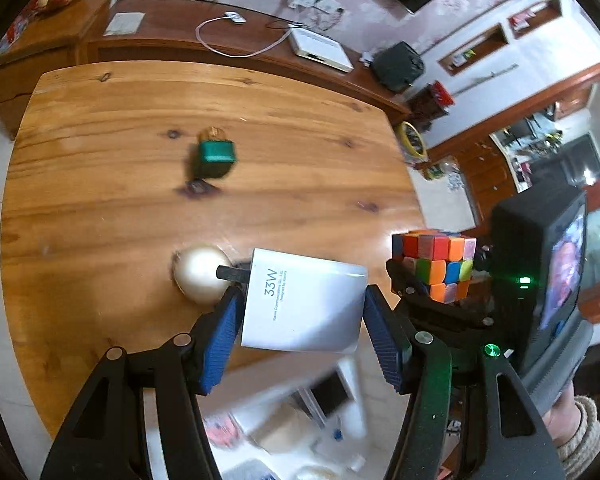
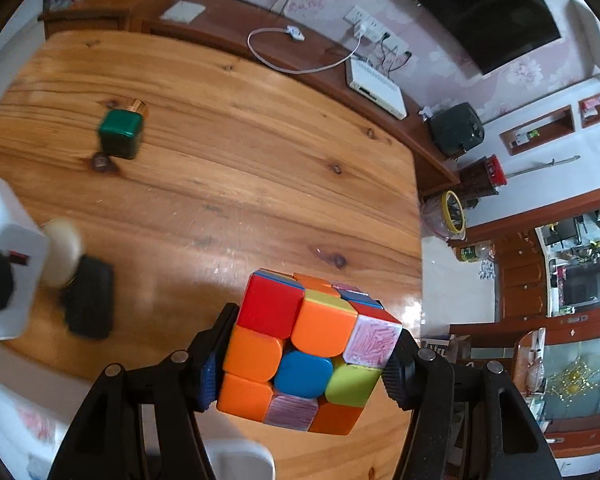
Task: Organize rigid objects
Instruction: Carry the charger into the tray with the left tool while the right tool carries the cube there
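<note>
Both hands loaded: the left tool [image 1: 302, 312] clamps a white charger [image 1: 304, 300], the right tool [image 2: 300, 364] grips a puzzle cube [image 2: 308, 352], both lifted above the worktop [image 1: 140, 220]. Ahead and leftward of each sits the green box [image 2: 121, 133], nearer the left.

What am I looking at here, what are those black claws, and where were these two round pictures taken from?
No robot here: a person holds two hand-held grippers, each with a fisheye camera looking along its fingers. The left gripper is clamped on a white 33W charger; the right gripper is clamped on a Rubik's cube, and the left camera catches it too. Below lies a wooden table with a green-capped bottle and a pale round object, too blurred to name.
</note>
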The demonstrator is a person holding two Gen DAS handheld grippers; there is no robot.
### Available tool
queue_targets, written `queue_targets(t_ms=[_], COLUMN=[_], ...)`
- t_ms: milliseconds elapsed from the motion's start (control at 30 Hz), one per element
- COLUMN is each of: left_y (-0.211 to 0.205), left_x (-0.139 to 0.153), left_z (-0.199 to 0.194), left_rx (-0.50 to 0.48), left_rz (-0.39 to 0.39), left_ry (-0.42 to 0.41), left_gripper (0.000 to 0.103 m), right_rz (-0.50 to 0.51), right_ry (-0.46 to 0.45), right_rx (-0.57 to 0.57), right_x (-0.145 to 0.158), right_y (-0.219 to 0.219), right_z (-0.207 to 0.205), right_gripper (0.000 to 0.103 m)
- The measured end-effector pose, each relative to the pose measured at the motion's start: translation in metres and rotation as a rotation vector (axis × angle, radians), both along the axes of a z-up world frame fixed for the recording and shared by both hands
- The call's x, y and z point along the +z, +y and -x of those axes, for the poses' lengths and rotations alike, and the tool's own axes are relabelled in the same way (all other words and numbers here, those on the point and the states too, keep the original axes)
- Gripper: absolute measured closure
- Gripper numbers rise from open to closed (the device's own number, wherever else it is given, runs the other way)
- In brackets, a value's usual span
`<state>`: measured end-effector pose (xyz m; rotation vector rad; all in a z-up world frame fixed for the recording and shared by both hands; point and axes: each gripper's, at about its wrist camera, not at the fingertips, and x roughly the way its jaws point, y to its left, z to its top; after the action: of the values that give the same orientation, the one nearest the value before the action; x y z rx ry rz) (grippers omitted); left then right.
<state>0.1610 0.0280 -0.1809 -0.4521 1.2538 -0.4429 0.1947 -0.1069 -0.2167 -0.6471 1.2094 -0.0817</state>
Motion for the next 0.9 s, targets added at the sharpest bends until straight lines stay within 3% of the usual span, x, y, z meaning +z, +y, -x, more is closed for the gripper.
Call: queue_targets(t_ms=[200,367,567,900], left_y=[-0.008,-0.007,-0.006,-0.026], left_x=[0.015,0.019,0.012,-0.014], left_z=[0.043,0.075,0.110,0.163], left_rx=[-0.049,-0.068,-0.081,-0.149], left_rz=[-0.001,-0.023,-0.075,-0.141], left_ry=[-0.010,-0.003,0.018,0.086], left_gripper=[0.039,0.039,0.039,0.039], right_rz=[-0.055,-0.089,-0.142,-0.255], right_ry=[-0.047,-0.039,-0.003,0.084], right_rx=[0.040,0.064,0.052,0.007], right_x=[0.037,0.048,0.047,0.020], right_y=[-0.003,-0.004,-0.004,-0.009], right_z=[0.053,0.096,0.146,0.206], right_gripper=[0.039,0.040,0.040,0.039])
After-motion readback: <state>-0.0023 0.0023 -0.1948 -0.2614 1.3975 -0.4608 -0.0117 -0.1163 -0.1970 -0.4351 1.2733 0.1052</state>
